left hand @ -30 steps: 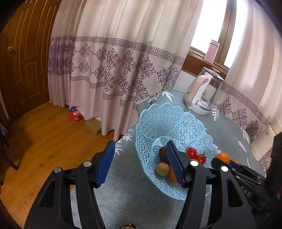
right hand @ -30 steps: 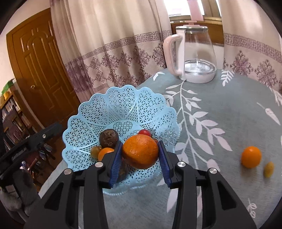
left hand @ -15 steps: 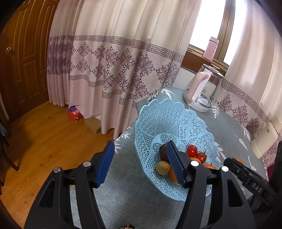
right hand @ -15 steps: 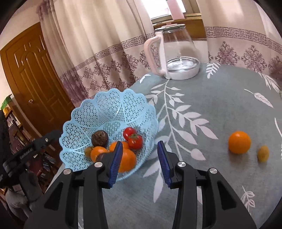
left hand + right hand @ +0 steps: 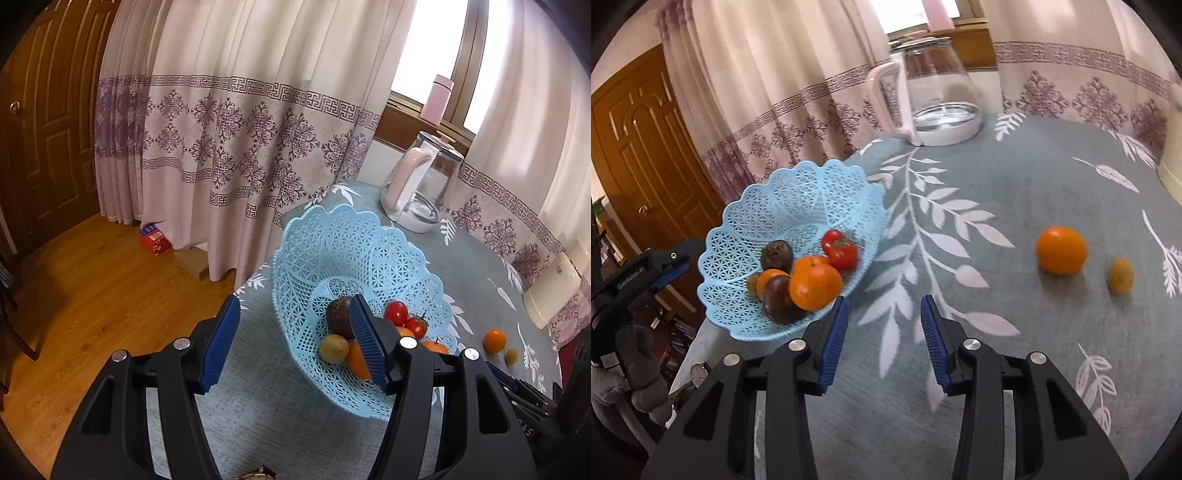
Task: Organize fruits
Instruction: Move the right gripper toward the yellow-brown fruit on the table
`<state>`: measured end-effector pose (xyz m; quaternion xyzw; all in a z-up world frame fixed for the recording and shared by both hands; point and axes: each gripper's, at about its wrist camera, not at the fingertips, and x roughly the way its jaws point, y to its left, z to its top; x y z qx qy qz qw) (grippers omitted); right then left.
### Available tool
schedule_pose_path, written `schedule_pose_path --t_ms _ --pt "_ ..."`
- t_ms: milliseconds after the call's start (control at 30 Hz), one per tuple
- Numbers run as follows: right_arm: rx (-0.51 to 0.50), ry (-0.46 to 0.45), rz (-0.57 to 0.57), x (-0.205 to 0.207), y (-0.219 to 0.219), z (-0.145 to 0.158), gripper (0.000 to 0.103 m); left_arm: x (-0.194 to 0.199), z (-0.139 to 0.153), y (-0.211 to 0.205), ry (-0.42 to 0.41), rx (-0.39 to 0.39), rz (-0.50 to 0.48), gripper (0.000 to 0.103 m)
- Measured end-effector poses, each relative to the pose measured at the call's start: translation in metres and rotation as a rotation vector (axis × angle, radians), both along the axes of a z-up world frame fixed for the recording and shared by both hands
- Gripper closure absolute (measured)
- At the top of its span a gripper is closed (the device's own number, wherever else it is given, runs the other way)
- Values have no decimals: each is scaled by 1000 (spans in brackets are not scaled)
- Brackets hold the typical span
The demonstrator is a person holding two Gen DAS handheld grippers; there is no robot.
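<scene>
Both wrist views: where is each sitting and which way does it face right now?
Left wrist: behind the open left gripper, at the table's edge, facing the blue basket and curtain.
Right wrist: behind the open right gripper, facing the tablecloth and kettle; a gloved hand shows left.
Shared: basket, kettle, loose orange.

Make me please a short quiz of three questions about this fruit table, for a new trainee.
1. True or false: the right gripper holds an orange.
2. How many fruits lie on the tablecloth outside the blue basket?
3. Which stands nearest the glass kettle: A) the basket, B) the loose orange, C) the small yellow fruit?

Key: 1. False, it is open and empty. 2. Two. 3. A.
</scene>
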<state>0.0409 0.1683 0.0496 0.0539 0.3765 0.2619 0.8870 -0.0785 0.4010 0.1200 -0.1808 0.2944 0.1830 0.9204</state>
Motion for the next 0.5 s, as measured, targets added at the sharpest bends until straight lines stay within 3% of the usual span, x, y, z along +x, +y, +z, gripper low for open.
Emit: schedule_pose_path --t_ms 233,333,500 --pt "11 36 -73 1 -31 -11 62 3 -1 -8 5 1 -20 39" --pt "11 42 -100 1 -44 -13 62 2 0 -11 0 9 -25 31" --pt "12 52 -162 1 -69 -18 62 3 4 -17 -5 17 -39 31"
